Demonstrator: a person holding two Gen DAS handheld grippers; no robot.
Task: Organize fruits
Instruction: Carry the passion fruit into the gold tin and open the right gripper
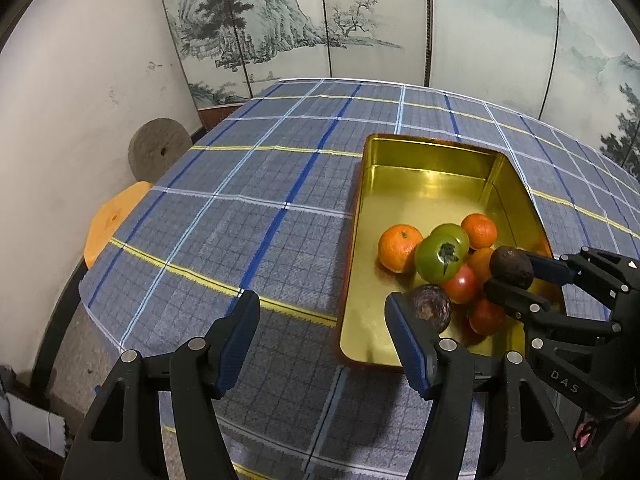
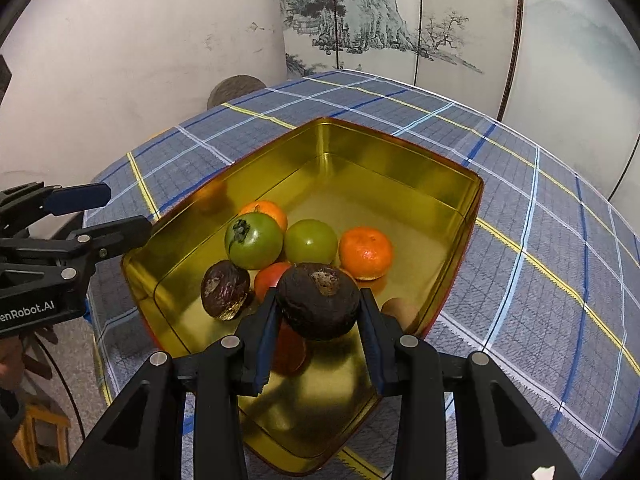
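Placing step: our right gripper (image 2: 320, 312) clamps a dark fruit (image 2: 318, 300) above the tin (image 2: 400, 152); left gripper (image 1: 320, 344) gapes empty. Next, we judge: lower, then release.

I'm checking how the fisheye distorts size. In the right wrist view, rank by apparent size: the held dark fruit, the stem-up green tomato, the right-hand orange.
1. Held dark fruit, largest, though nearest the camera.
2. Green tomato and orange: too alike to rank.

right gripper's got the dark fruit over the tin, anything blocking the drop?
Partly. The right gripper holds the dark fruit above the gold tin, over the piled red tomatoes. The tin's far half is bare.
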